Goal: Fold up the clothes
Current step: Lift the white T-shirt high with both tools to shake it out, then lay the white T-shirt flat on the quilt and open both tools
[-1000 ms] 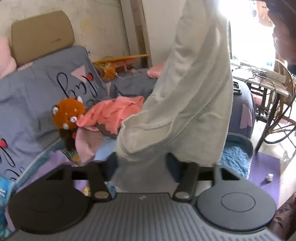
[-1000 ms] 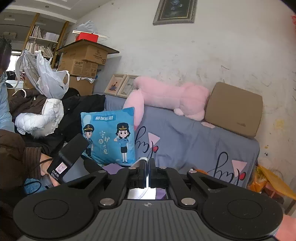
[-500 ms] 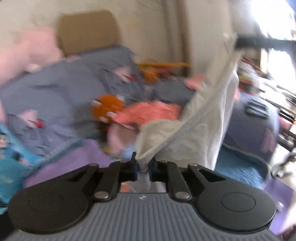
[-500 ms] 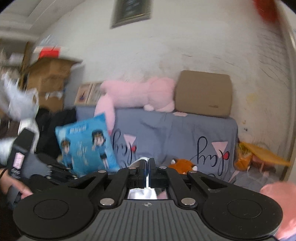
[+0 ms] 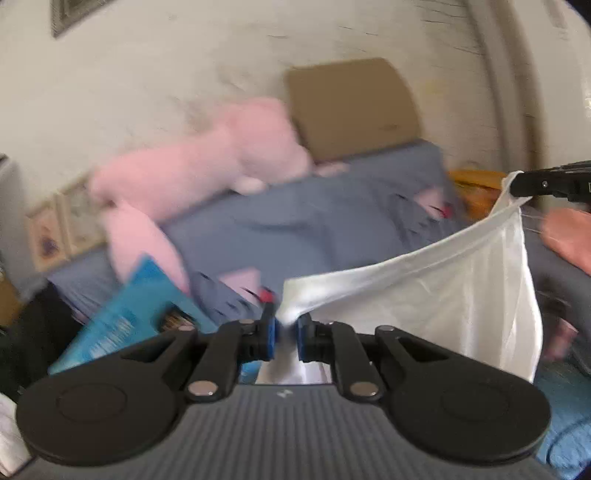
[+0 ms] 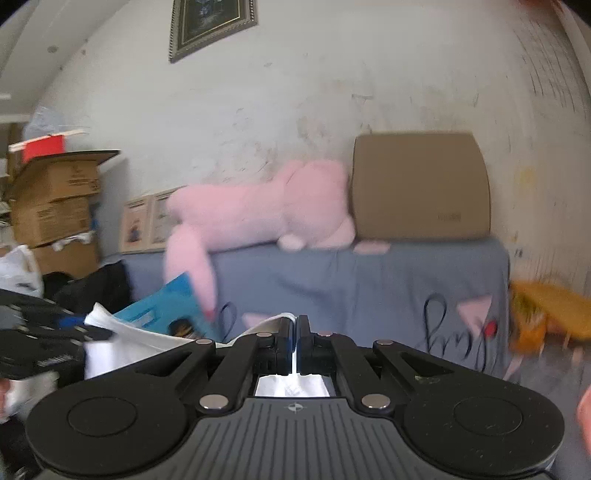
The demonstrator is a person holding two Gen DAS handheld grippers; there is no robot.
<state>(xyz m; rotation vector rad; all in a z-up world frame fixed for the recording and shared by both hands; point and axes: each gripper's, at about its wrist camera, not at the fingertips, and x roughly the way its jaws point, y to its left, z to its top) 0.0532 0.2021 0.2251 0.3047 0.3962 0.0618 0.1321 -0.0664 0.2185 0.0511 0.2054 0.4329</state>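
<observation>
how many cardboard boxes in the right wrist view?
3 brown cardboard boxes, stacked at the left edge: top one with open flaps, middle under it, bottom partly hidden behind a white plastic bag. More may sit out of frame.

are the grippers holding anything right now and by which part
Both hold the white cloth garment: the left gripper pinches one bunched corner, the right gripper clamps another point along its top edge.

A lived-in home — a sofa (image 6: 369, 280) with a pink plush toy (image 6: 266, 210) along its back edge, a framed picture (image 6: 212, 26), stacked cardboard boxes (image 6: 51, 206).
</observation>
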